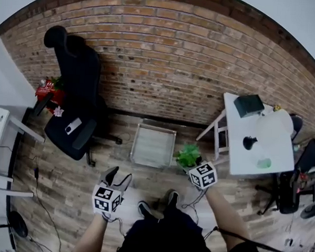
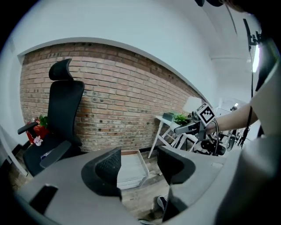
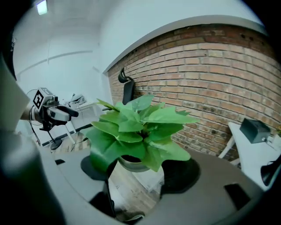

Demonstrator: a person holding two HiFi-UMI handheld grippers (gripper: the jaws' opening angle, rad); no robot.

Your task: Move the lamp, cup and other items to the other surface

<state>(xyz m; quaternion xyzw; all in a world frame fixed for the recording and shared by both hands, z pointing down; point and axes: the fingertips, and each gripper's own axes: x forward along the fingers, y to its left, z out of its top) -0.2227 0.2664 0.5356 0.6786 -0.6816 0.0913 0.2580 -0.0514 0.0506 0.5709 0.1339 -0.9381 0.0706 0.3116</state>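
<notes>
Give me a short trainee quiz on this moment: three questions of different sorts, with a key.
1. True or false: the left tool has nothing between its jaws.
2. The right tool grips: A a cup; B a potted plant; C a lamp.
3. What lies on the floor between the black chair and the white table?
Key: 1 true; 2 B; 3 a tray.
</notes>
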